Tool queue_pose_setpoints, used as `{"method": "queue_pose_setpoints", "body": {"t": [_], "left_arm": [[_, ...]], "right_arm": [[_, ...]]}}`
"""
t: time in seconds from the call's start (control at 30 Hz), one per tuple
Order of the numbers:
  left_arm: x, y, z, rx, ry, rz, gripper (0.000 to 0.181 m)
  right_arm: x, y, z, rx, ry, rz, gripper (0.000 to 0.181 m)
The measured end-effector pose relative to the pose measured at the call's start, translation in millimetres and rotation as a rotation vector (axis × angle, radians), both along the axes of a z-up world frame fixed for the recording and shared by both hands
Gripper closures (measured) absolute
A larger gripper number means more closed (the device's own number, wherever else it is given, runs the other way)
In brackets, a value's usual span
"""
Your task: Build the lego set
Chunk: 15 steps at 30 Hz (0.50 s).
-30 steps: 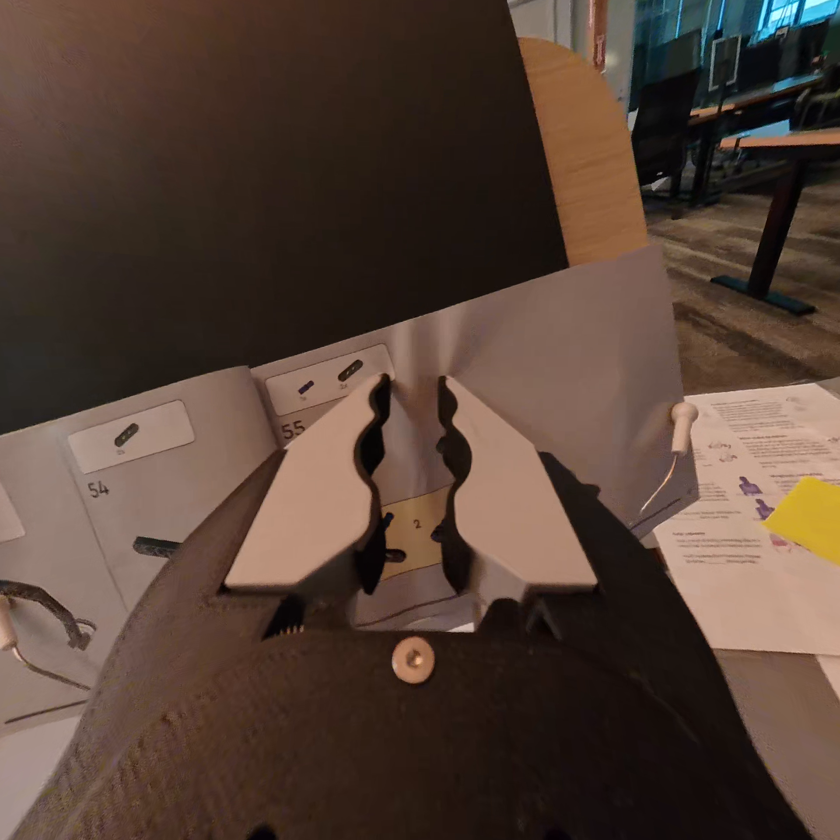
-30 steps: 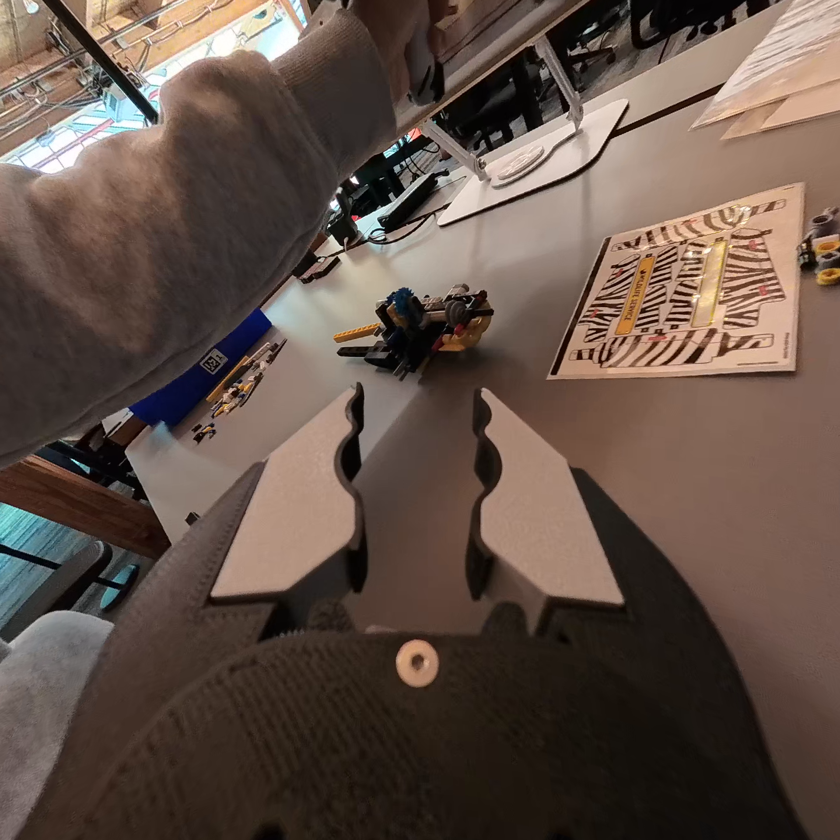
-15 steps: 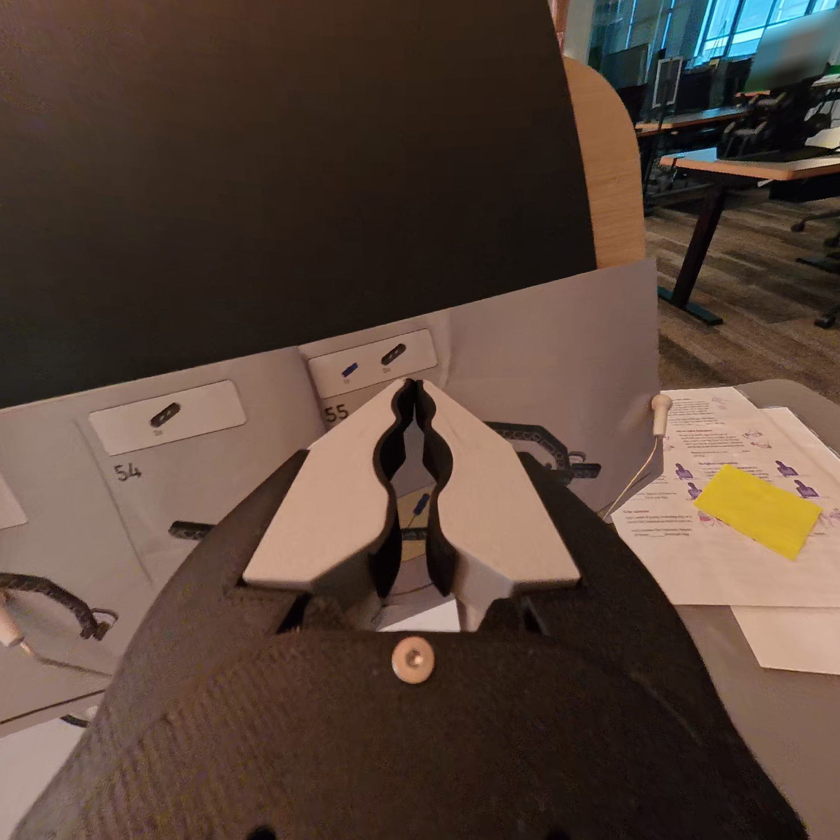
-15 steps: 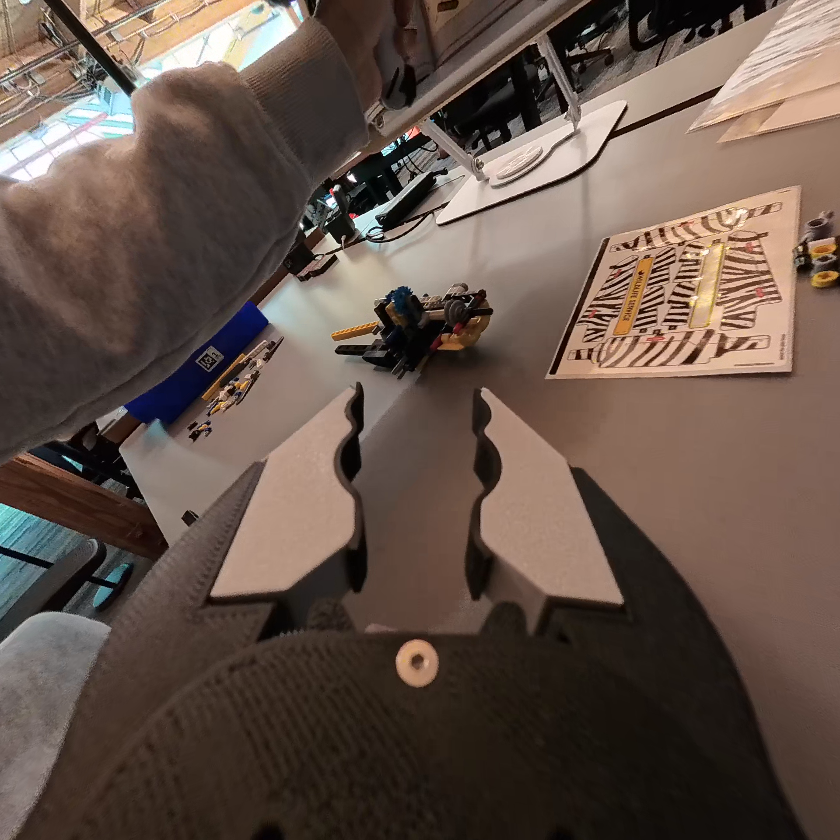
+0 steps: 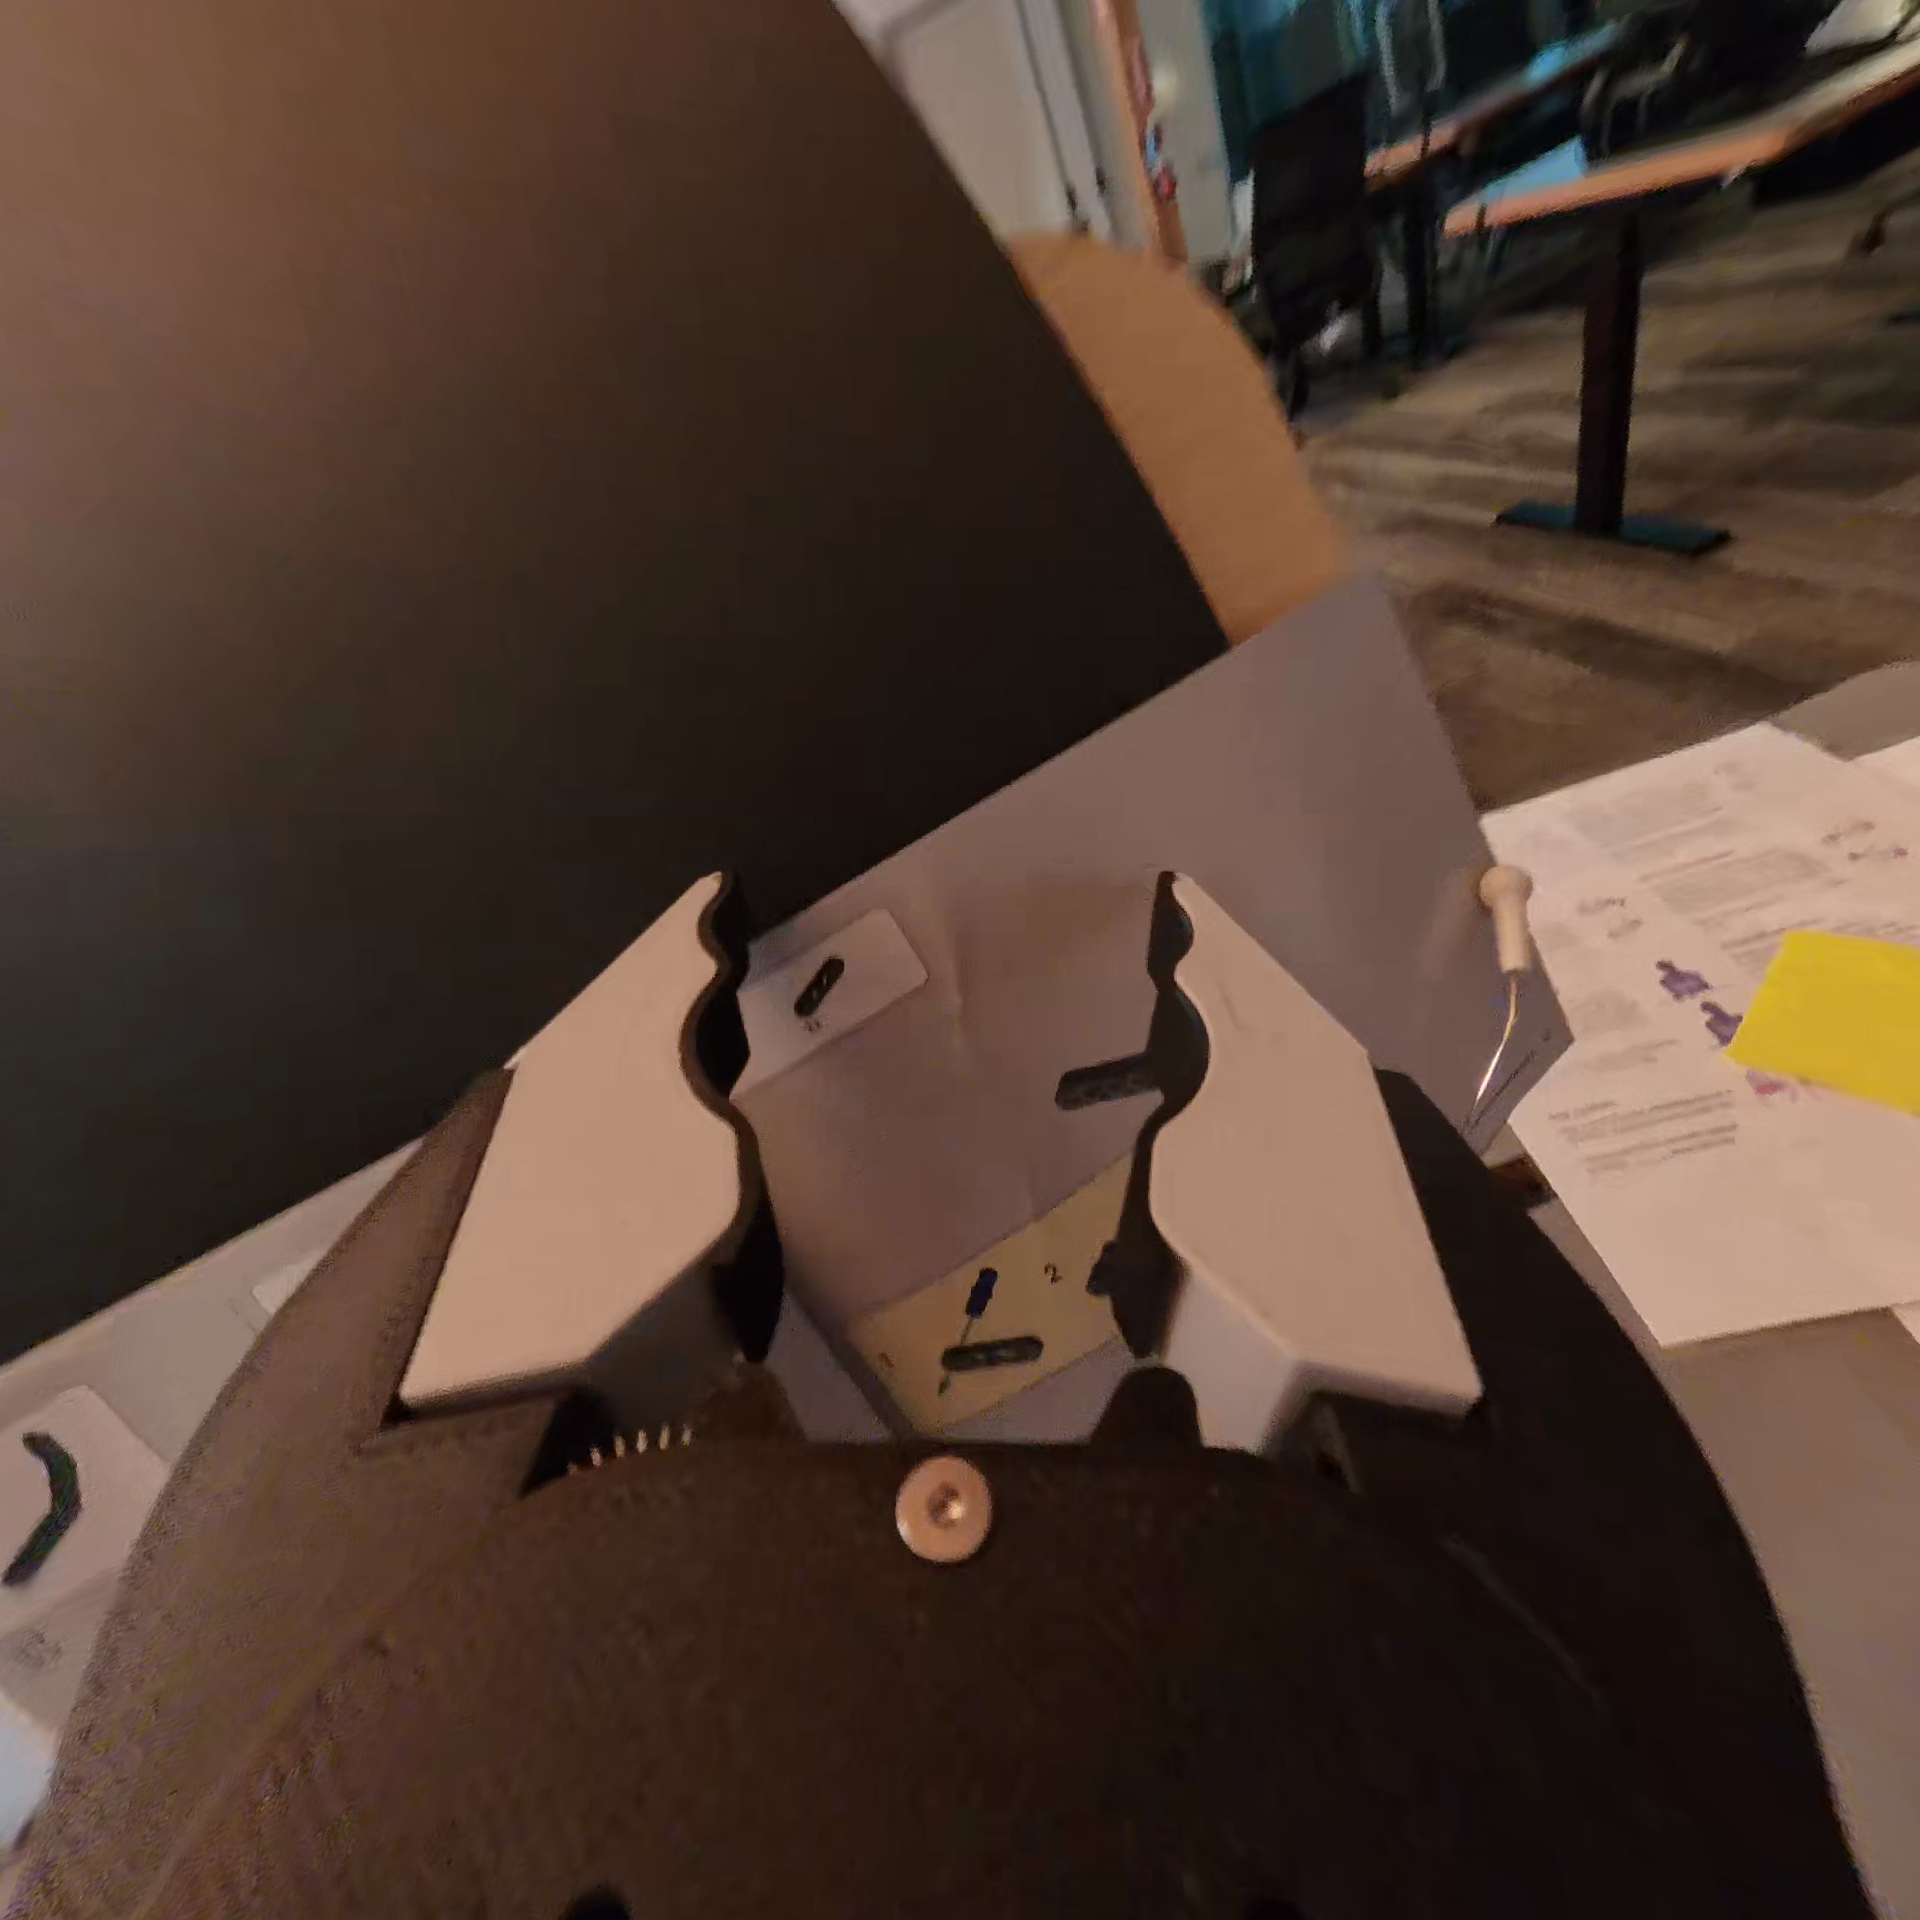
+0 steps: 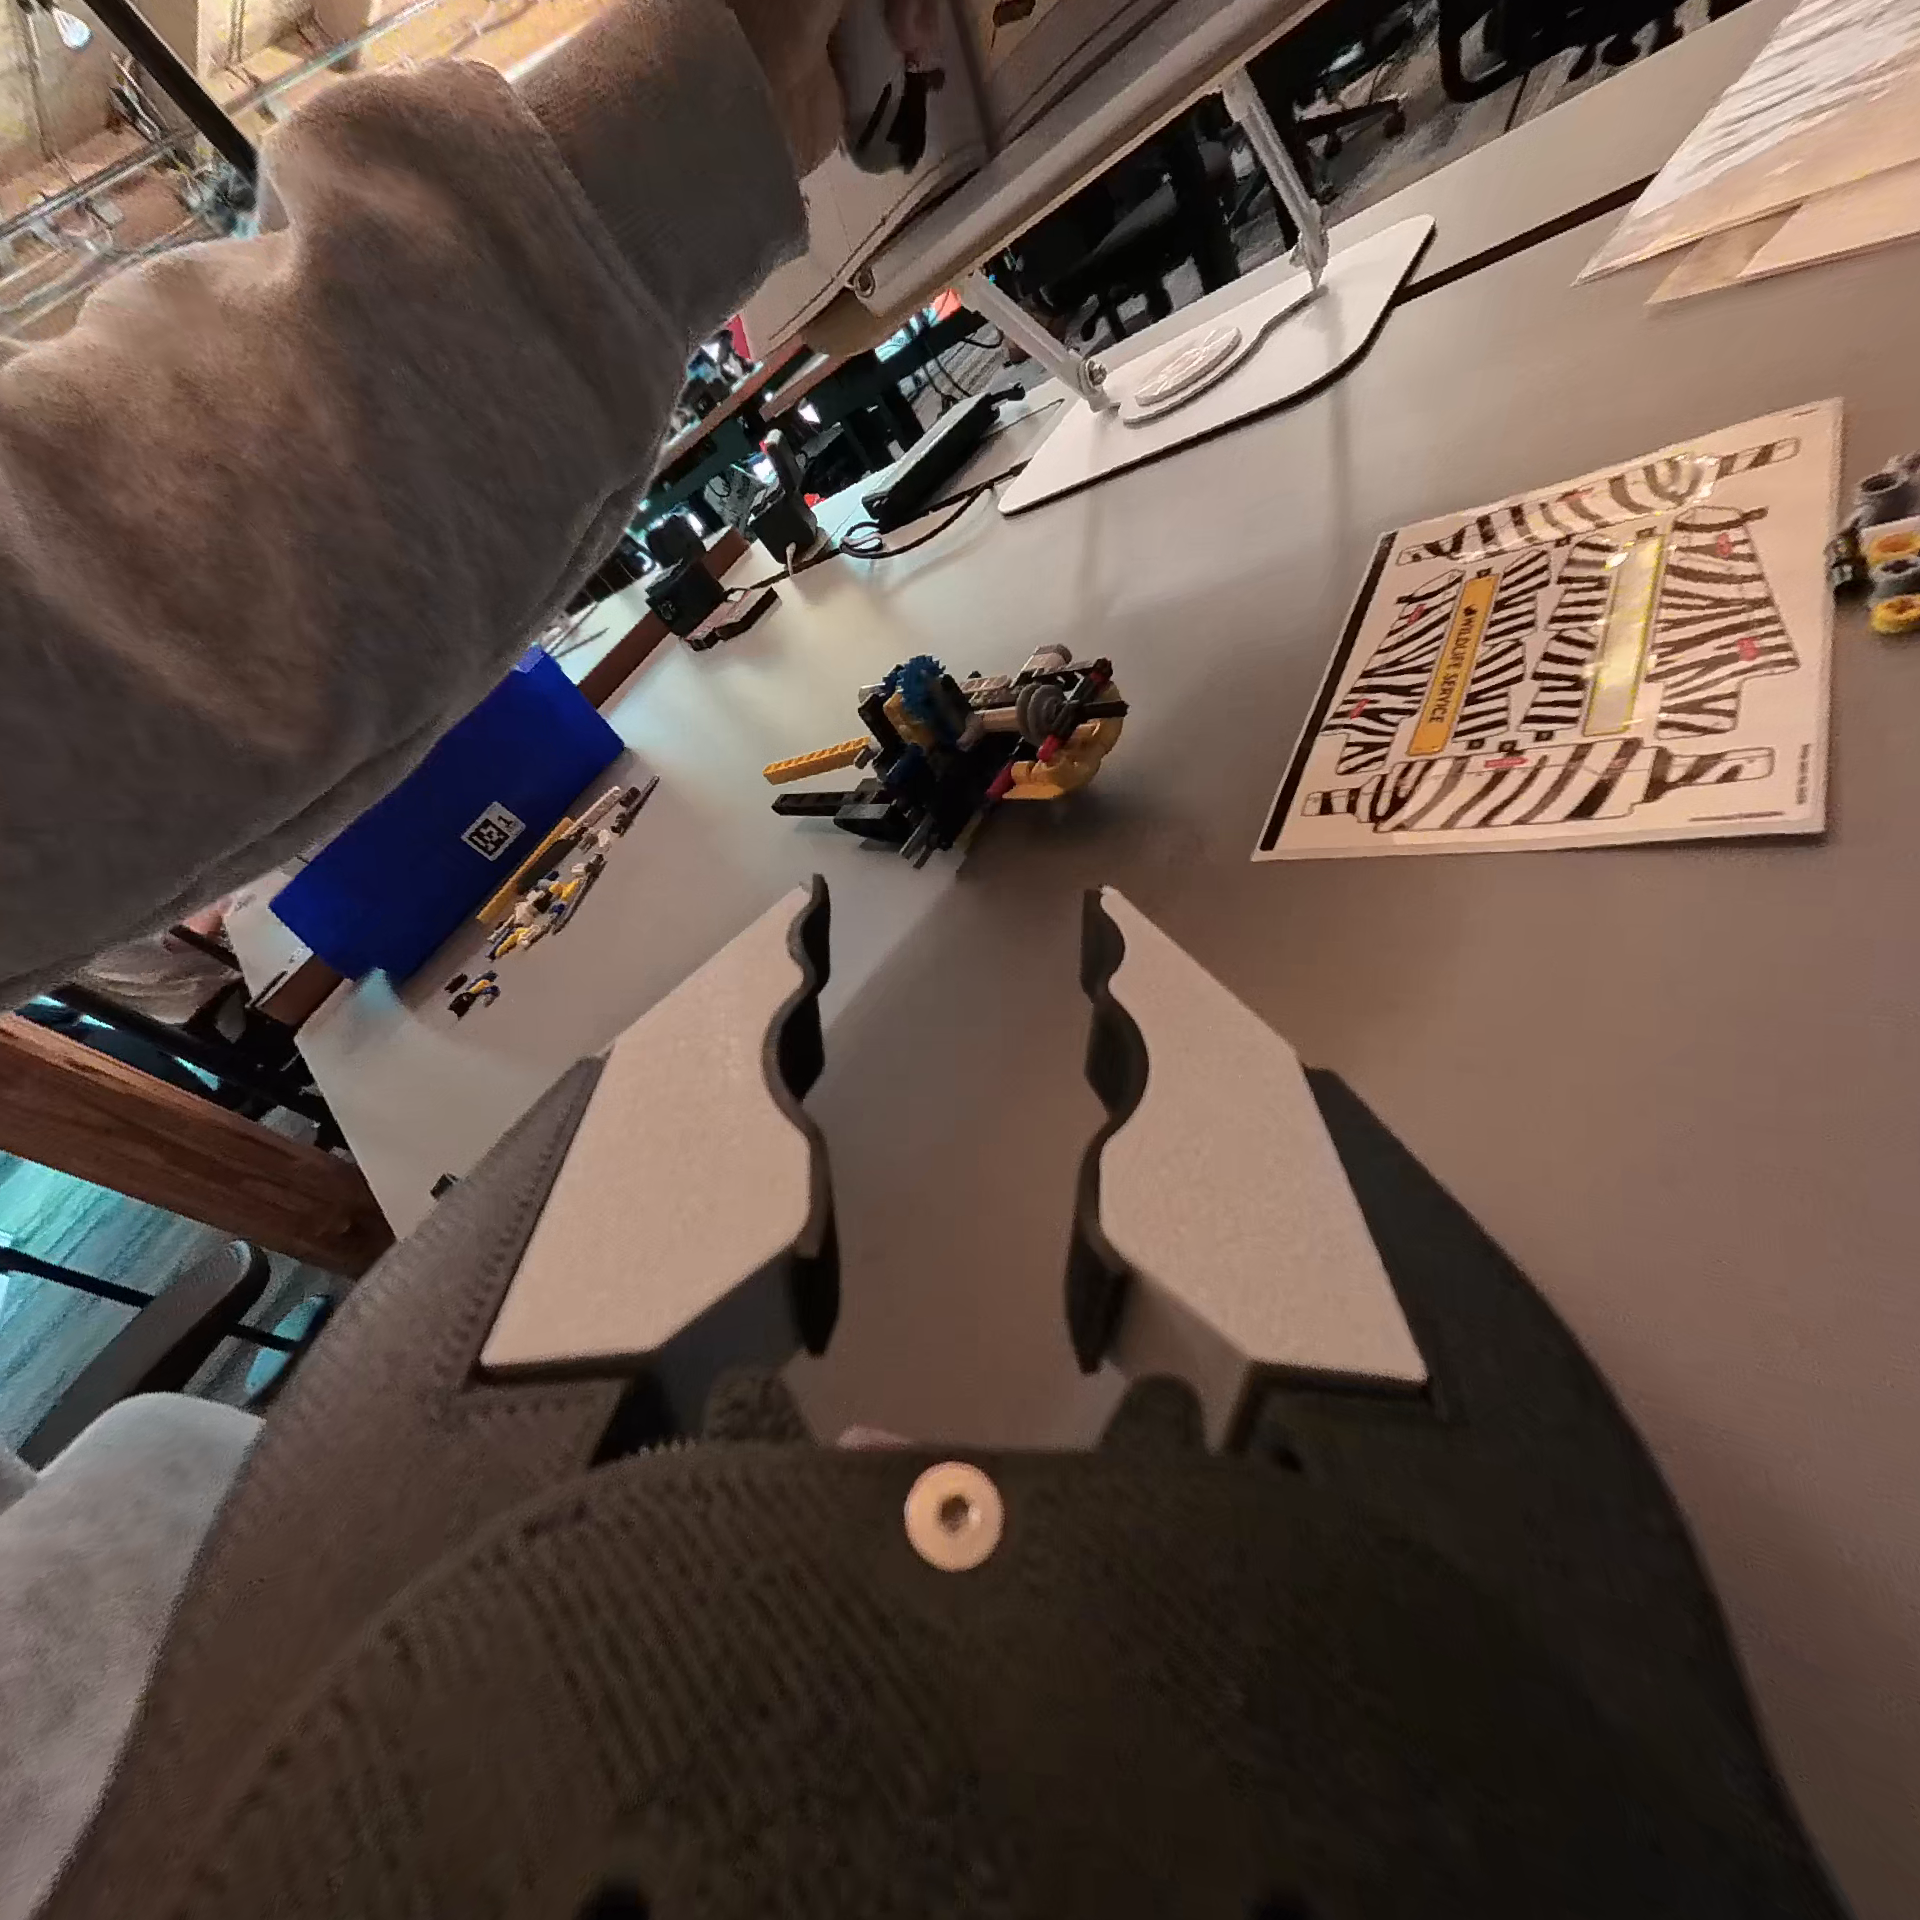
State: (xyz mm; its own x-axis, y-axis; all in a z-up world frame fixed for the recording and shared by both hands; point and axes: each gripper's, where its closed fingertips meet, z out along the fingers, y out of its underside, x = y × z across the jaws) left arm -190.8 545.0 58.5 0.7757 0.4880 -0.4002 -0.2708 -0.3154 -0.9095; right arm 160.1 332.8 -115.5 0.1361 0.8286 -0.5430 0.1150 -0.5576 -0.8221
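Note:
My left gripper (image 5: 943,894) is open and empty, its fingers astride the right-hand page of the grey instruction booklet (image 5: 1226,831), which leans on a stand against a dark screen (image 5: 468,468). My right gripper (image 6: 951,899) is open and empty, held just above the grey table (image 6: 1455,1091). The partly built lego model (image 6: 966,743), black, yellow and blue, lies on the table a little beyond the right fingertips. A zebra-striped sticker sheet (image 6: 1558,644) lies to its right. Loose lego pieces (image 6: 561,878) lie at the far left by a blue box (image 6: 457,821).
A person's grey sleeve (image 6: 312,416) reaches across the upper left of the right wrist view. A white stand base (image 6: 1205,364) sits at the back. Small grey and yellow parts (image 6: 1881,551) lie at the right edge. Printed sheets (image 5: 1704,1039) with a yellow note (image 5: 1839,1018) lie right of the booklet. About 45 centimeters separates my left fingertips from my right.
My left gripper shut to almost closed at the booklet page, then opened wide and shifted; the view is now tilted. The right gripper has barely moved and stays open.

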Motion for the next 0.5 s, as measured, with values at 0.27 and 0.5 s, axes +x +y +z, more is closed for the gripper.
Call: {"method": "queue_pose_setpoints", "body": {"t": [0.27, 0.5], "left_arm": [[-10.2, 1.8, -12.8, -0.044, 0.027, 0.087, 0.097], [-22.3, -4.2, -7.0, -0.017, 0.021, 0.140, 0.135]], "right_arm": [[-0.7, -2.3, -0.3, -0.011, 0.003, 0.015, 0.133], [-0.1, -2.1, 0.5, -0.021, 0.013, 0.018, 0.132]]}}
